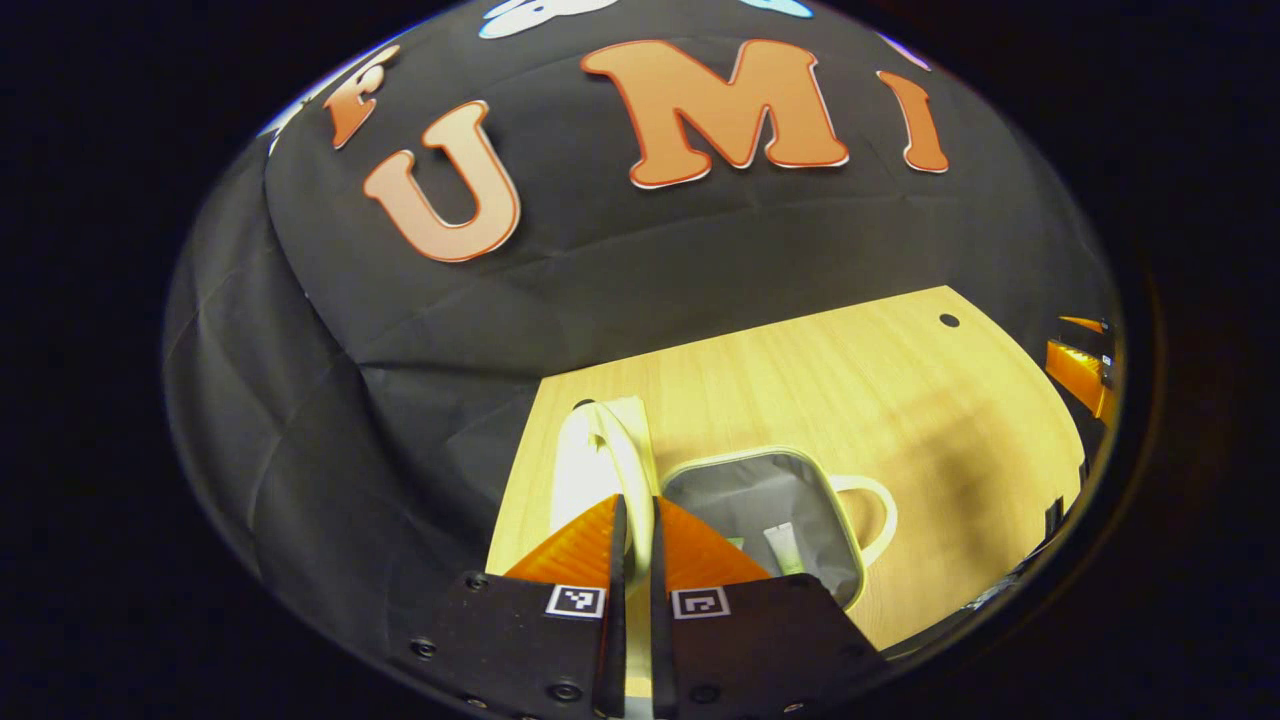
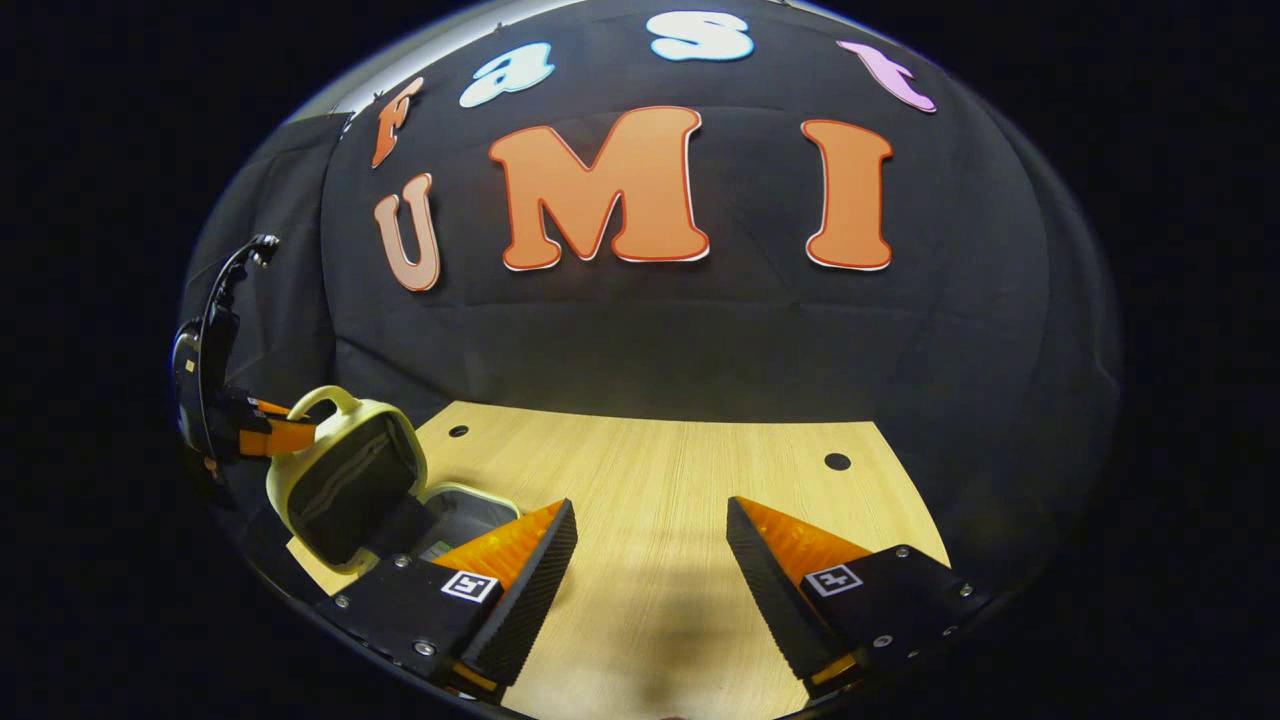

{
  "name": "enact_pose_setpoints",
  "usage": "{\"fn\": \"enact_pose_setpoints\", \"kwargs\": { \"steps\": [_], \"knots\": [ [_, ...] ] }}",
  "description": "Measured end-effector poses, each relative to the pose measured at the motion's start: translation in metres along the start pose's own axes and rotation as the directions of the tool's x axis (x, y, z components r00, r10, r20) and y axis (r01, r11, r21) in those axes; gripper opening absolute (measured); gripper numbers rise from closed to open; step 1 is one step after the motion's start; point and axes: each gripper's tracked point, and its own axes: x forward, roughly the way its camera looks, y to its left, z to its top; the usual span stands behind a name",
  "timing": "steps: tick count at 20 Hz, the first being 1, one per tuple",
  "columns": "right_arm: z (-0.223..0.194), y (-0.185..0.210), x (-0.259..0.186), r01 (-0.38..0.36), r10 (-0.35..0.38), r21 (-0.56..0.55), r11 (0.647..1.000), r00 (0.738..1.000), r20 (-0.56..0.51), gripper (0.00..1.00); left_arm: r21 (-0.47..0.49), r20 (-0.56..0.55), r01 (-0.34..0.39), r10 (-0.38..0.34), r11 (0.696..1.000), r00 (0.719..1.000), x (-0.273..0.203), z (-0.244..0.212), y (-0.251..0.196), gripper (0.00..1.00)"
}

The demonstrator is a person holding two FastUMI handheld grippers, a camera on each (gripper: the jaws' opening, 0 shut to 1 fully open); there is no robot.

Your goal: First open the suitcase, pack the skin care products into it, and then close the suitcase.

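A small cream suitcase lies open on the wooden table. In the left gripper view its lid (image 1: pixel 600 455) stands upright, and my left gripper (image 1: pixel 637 510) is shut on the lid's rim. Beside it is the grey-lined base (image 1: pixel 745 500), holding a pale skin care tube (image 1: pixel 785 548), with the handle (image 1: pixel 880 510) on the right. In the right gripper view the raised lid (image 2: pixel 345 480) and base (image 2: pixel 470 505) sit at the far left, with the left gripper (image 2: pixel 285 435) pinching the lid's top edge. My right gripper (image 2: pixel 650 560) hovers open over bare table to the right of the case.
The light wooden table (image 2: pixel 680 480) has small round holes (image 2: pixel 837 461) near its back edge. Black cloth walls close the booth behind and at the left. An orange and black part (image 1: pixel 1080 370) shows at the right edge of the left gripper view.
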Motion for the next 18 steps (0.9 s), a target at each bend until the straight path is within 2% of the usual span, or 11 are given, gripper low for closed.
{"fn": "enact_pose_setpoints", "kwargs": {
  "steps": [5,10,15,18],
  "knots": [
    [-0.014,-0.034,-0.001,0.021,-0.021,0.003,1.000,1.000,-0.013,0.96,0.080,-0.022,0.107,-0.106,0.991,0.994,0.026,0.003,-0.101,0.10],
    [-0.035,-0.065,-0.002,0.057,-0.056,0.016,0.998,0.998,-0.043,0.96,0.154,-0.109,0.249,-0.234,0.956,0.966,0.050,-0.041,-0.199,0.09],
    [-0.059,-0.081,-0.002,0.065,-0.065,-0.002,0.998,0.993,-0.099,0.96,0.196,-0.218,0.280,-0.237,0.940,0.947,0.113,-0.079,-0.232,0.09],
    [-0.070,-0.086,-0.002,0.063,-0.062,0.004,0.998,0.991,-0.123,0.96,0.277,-0.187,0.231,-0.183,0.933,0.965,0.122,-0.080,-0.231,0.09]
  ]
}}
